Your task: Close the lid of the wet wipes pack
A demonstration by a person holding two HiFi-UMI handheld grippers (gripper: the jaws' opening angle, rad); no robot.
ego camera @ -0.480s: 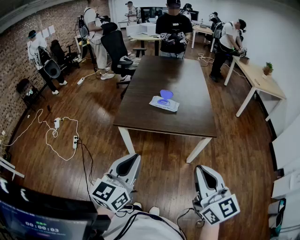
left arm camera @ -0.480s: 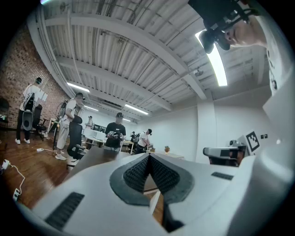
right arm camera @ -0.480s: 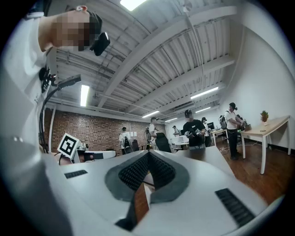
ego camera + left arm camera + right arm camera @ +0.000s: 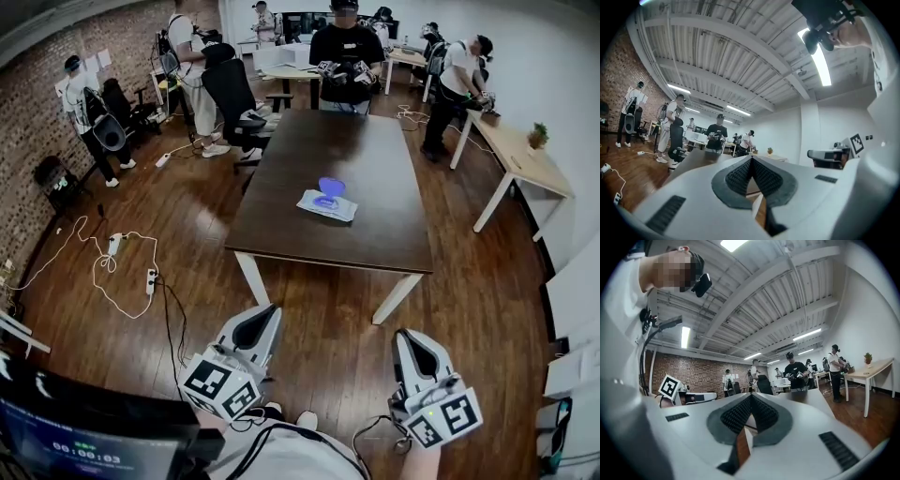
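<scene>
A white wet wipes pack lies flat near the middle of the dark wooden table, and its purple lid stands open at the far side. Both grippers hang low by my body, well short of the table's near edge and far from the pack. My left gripper is shut with nothing between its pads, its tips meeting in the left gripper view. The right gripper is likewise shut and empty, its pads pressed together in the right gripper view. Neither gripper view shows the pack.
A person stands at the table's far end with grippers in hand. A black office chair sits at the far left corner. Cables and power strips lie on the wood floor at left. A light desk stands to the right.
</scene>
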